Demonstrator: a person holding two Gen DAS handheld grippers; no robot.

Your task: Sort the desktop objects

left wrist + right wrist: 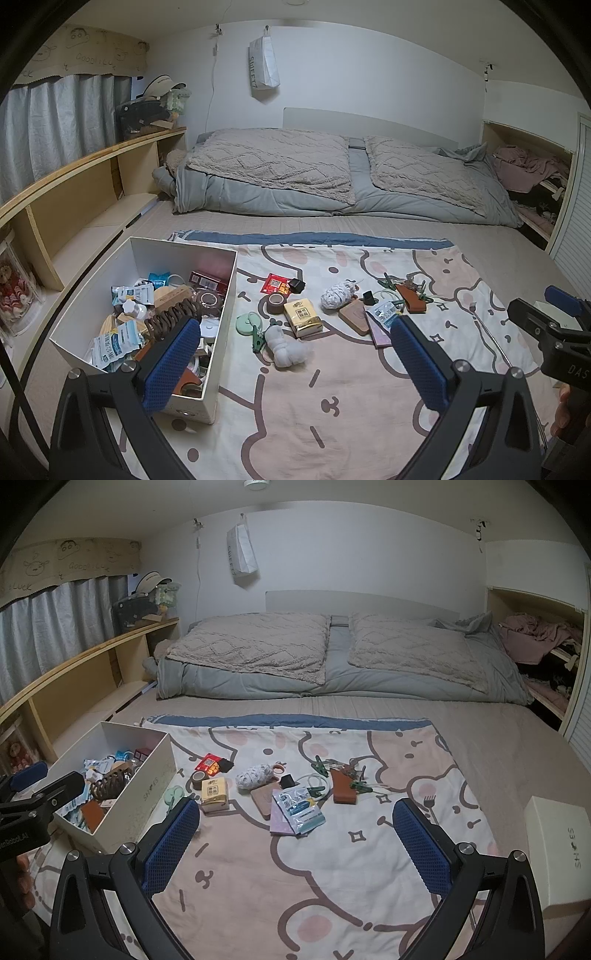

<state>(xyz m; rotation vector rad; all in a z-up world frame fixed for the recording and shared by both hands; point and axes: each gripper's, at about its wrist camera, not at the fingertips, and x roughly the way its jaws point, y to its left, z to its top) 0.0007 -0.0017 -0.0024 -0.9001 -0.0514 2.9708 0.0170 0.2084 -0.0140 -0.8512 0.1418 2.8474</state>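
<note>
Both the left gripper (295, 354) and the right gripper (295, 834) have their blue fingers wide apart, holding nothing. Only the right view shows a second white box (557, 853), at the blanket's (332, 878) right side. Only the left view shows the white cloth bundle (286, 349). One full box (221, 302) sits left; one tape roll (276, 303) and one tissue pack (303, 317) lie beside it.

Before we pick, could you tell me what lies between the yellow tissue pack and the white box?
In the left wrist view, a brown tape roll and green disc lie between tissue pack and box.
</note>
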